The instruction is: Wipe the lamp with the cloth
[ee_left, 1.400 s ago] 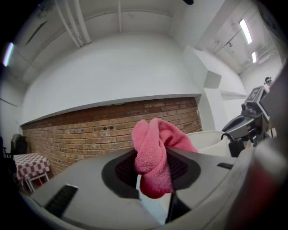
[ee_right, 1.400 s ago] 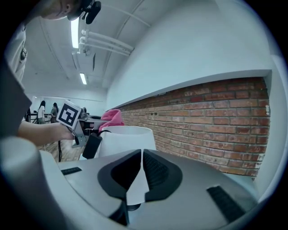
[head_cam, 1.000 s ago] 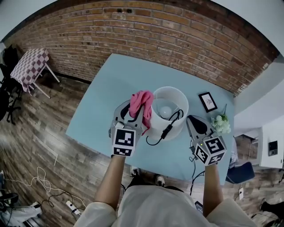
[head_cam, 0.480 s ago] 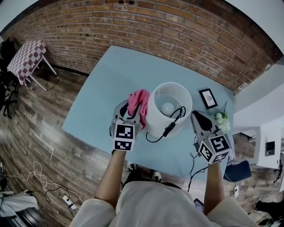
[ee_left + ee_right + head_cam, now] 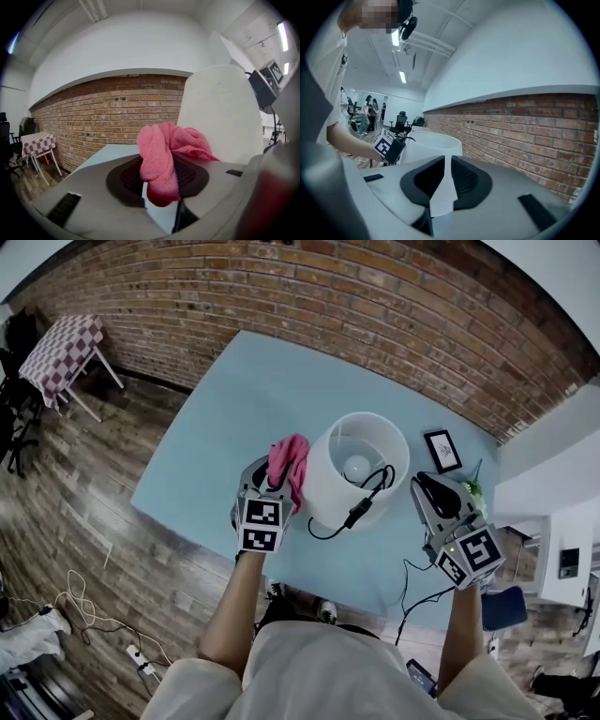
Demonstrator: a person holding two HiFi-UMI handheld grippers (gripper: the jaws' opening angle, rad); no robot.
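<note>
Head view had the left gripper [image 5: 278, 486] clamped on the cloth [image 5: 288, 457] beside the lamp [image 5: 323, 486]. The right gripper [image 5: 424, 484], jaws just opening and empty, stood apart, so a hard push might have tipped the unsteadied lamp.

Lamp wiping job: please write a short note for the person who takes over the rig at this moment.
Left hand-held gripper: shut on the pink cloth, at the left side of the lamp; contact is not clear.
Right hand-held gripper: empty, jaws slightly apart and just been opening, right of the lamp over the table.
Done: cloth picked up and brought to the lamp.
Left: wipe the shade; how much is already wiped cannot be seen.
</note>
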